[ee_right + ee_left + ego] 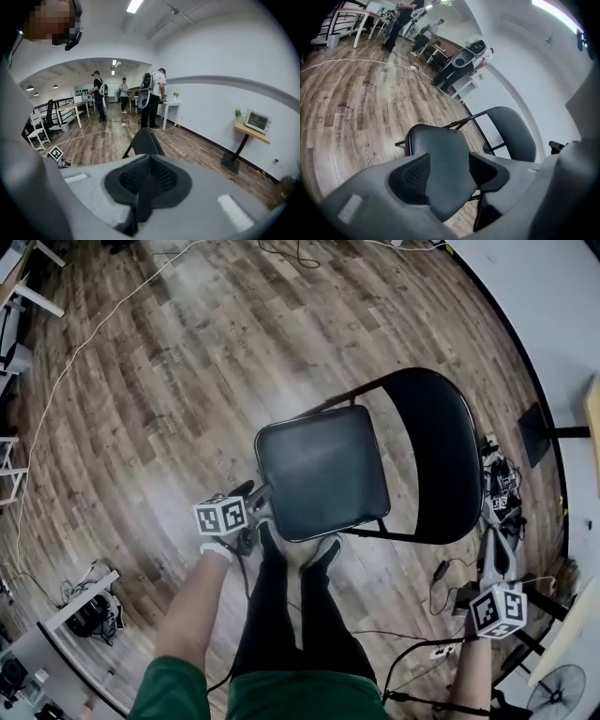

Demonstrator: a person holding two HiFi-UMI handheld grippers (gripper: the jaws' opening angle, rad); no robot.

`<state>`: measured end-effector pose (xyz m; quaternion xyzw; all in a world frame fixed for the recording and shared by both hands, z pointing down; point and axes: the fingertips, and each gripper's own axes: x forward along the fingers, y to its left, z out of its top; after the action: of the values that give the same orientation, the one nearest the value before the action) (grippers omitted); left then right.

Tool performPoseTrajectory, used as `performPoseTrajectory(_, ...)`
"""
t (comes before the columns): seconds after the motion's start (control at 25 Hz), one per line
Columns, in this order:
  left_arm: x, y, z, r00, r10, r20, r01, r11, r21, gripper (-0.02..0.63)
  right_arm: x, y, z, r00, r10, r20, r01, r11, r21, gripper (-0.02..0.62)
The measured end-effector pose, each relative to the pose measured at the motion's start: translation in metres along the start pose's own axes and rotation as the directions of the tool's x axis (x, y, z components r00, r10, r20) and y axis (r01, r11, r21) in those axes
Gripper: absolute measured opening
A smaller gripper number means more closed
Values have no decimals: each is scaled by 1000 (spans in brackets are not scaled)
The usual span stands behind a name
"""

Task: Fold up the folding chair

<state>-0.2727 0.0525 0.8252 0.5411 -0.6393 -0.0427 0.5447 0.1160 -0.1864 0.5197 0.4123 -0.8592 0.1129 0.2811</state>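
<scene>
The black padded metal folding chair (pixel 323 474) stands fully unfolded on the wood floor (pixel 141 381) just beyond the person's feet in the head view; the left gripper (pixel 447 168) shows its jaws parted and empty near the seat's near left corner in its own view, and the right gripper (pixel 147 176), in its view, is closed on nothing, so all the folding remains.

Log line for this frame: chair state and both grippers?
chair: unfolded, upright | left gripper: open at seat front edge, no grip | right gripper: shut, empty, off the chair
</scene>
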Motion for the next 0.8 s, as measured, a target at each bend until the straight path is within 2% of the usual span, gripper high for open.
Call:
performPoseTrajectory(0.2,38,36,-3,996,-33,-84,33,999,5,293,20,8,-5,997,-58,-56,55,998,-43,81)
performPoseTrajectory(0.36,66,64,-11,987,-41,-154,46,998,32,294,36,10,-13,990,-111,-85,104,991,-80,104)
performPoseTrajectory(0.44,78,83,-22,983,-55,-178,57,998,2,301,42,13,-16,985,-147,-88,134,981,-138,130)
performPoseTrajectory(0.56,99,99,-31,980,-99,-171,88,994,-68,356,46,4,-21,972,-225,-71,207,958,-199,204)
performPoseTrajectory(0.64,114,107,-34,978,-128,-163,110,987,-119,381,51,-2,-24,969,-238,-60,225,959,-170,235)
performPoseTrajectory(0.8,136,127,-41,968,-187,-167,153,968,-198,423,72,3,-25,982,-186,-41,184,982,-41,315)
